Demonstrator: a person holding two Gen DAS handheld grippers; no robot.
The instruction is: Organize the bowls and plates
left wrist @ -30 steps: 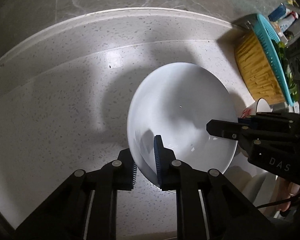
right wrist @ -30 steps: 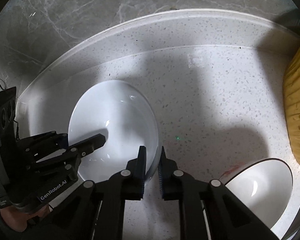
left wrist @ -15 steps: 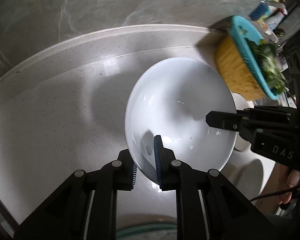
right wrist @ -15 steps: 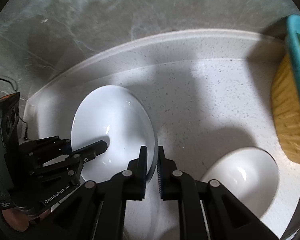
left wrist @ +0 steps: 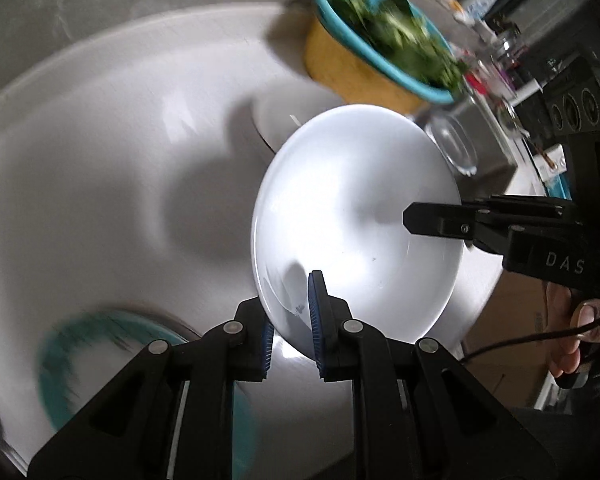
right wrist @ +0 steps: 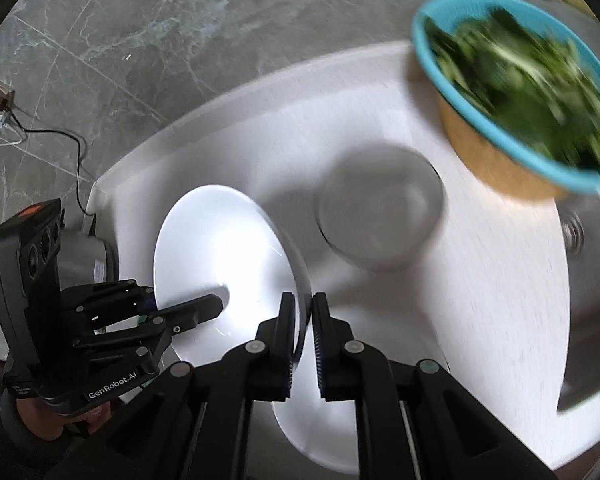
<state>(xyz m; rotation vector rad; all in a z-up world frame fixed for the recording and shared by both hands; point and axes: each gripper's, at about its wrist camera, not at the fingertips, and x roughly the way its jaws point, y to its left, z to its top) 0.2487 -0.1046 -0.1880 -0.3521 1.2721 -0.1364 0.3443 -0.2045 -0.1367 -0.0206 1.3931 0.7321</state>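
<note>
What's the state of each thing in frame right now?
plate: held tilted above the counter, gripped on two sides of its rim
left gripper: jaws shut on plate rim
right gripper: jaws shut on plate rim
bowl: upright on counter, looks empty
colander: full of greens, upright on counter
glass: upright, looks empty
</note>
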